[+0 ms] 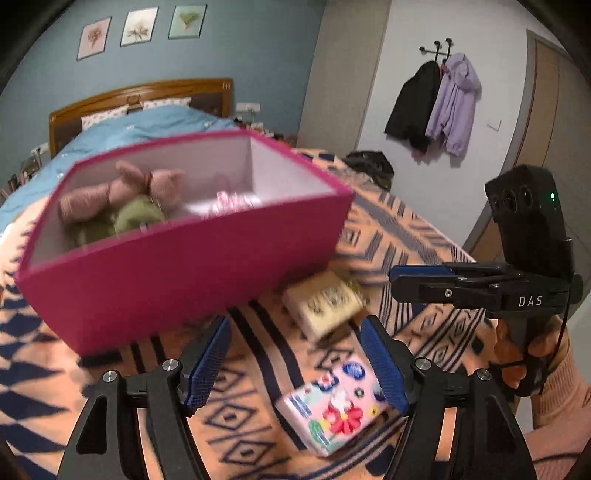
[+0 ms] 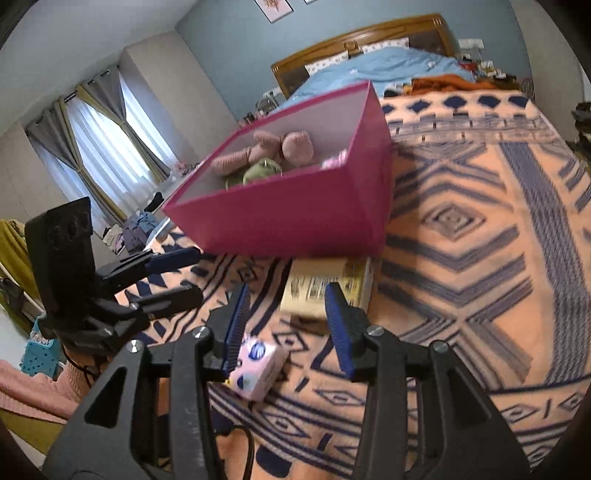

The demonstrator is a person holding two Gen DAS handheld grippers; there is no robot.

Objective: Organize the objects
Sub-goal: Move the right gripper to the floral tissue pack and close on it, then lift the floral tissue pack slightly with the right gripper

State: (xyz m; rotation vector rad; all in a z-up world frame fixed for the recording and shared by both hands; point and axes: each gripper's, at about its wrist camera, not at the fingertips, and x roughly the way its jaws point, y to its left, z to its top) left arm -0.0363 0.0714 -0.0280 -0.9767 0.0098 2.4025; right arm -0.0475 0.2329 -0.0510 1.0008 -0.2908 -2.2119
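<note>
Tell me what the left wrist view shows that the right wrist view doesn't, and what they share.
Left wrist only: three framed pictures in a row on the blue wall, two coats on wall hooks, and the right gripper from the side.

Right wrist only: curtained window, the left gripper from the side.

Both: pink box holding plush toys, the beige packet, the floral pack, the patterned blanket, and the bed headboard.

left gripper (image 1: 295, 365): fingers spread, holding nothing | right gripper (image 2: 288, 325): fingers spread, holding nothing
</note>
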